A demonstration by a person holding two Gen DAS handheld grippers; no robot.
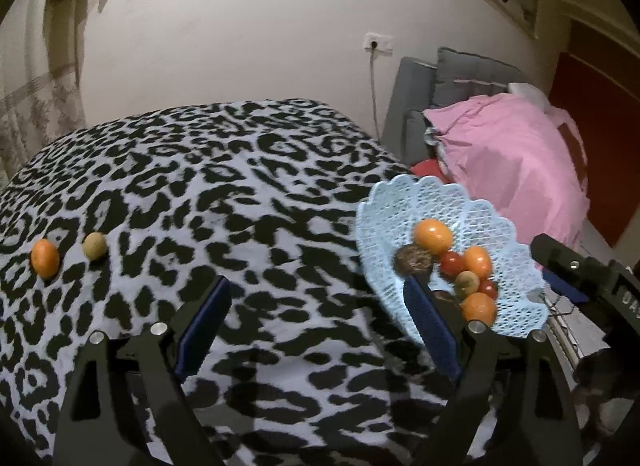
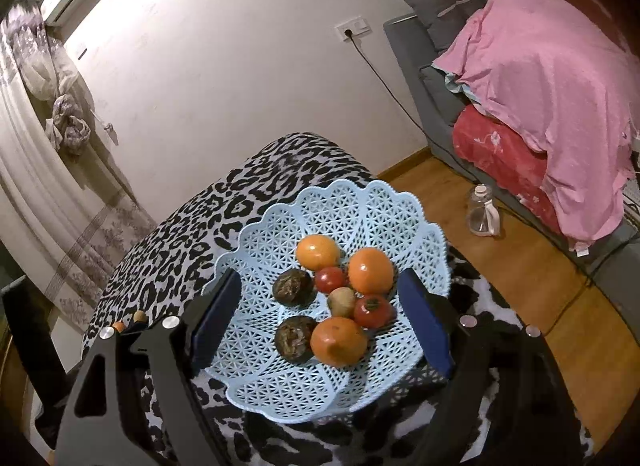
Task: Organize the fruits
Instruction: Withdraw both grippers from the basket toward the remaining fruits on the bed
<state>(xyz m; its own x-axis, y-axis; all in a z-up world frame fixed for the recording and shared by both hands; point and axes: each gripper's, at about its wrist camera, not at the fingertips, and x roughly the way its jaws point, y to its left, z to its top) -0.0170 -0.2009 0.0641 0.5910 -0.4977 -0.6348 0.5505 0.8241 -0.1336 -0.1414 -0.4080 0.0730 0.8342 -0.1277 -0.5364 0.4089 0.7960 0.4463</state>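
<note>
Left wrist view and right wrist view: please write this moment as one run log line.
left gripper: open, empty | right gripper: open, over basket | loose on cloth: orange fruit, tan fruit

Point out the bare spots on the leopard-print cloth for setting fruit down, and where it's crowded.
Free: the wide stretch of leopard-print cloth between the pale fruit beside the orange fruit at the left and the blue lattice basket at the right. Crowded: the basket's middle, full of fruit.
</note>
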